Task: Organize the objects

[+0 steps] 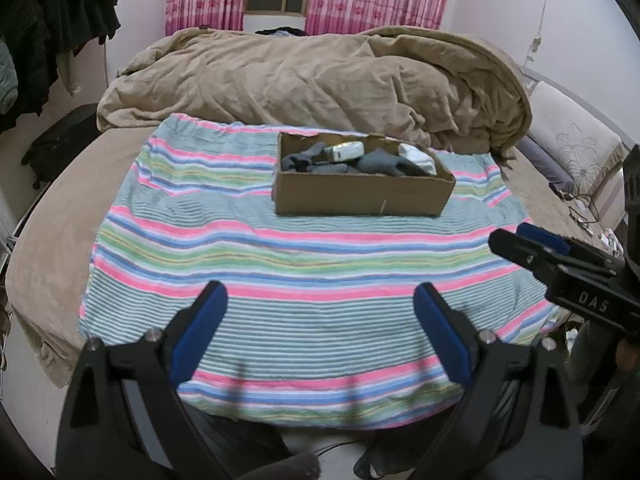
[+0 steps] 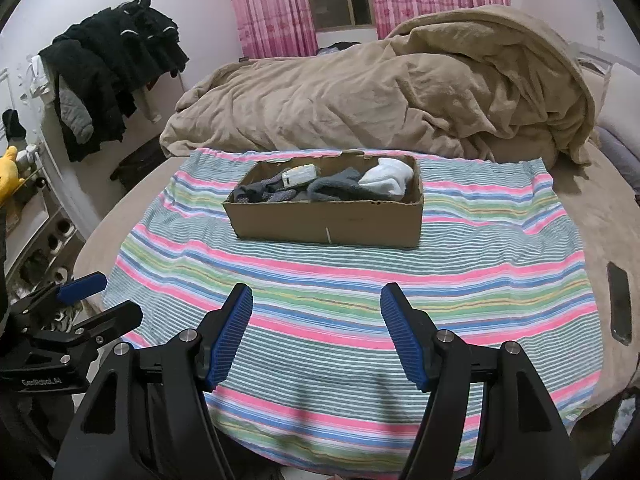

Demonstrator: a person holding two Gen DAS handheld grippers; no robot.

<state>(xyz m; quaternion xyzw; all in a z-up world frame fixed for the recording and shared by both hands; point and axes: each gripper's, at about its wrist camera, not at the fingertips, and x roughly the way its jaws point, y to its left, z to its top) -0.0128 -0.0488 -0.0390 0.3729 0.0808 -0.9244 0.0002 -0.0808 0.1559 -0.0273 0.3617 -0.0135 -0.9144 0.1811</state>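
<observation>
Only your right wrist view shows the phone (image 2: 619,302) on the bed's right edge. Cardboard box (image 1: 362,194) sits on the striped towel (image 1: 280,280), holding grey socks (image 2: 340,189), white socks (image 2: 386,178), and a pale case (image 2: 299,175). Left gripper (image 1: 320,312) and right gripper (image 2: 316,312): jaws released, gripping nothing. Tan duvet (image 1: 320,80) lies heaped behind the box.

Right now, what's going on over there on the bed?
A person holds two grippers above the striped towel on the bed, and neither holds anything. The left gripper and the right gripper are both open, short of the box. In the box lie grey socks, white socks and a small pale device. Nothing loose lies on the towel.
</observation>
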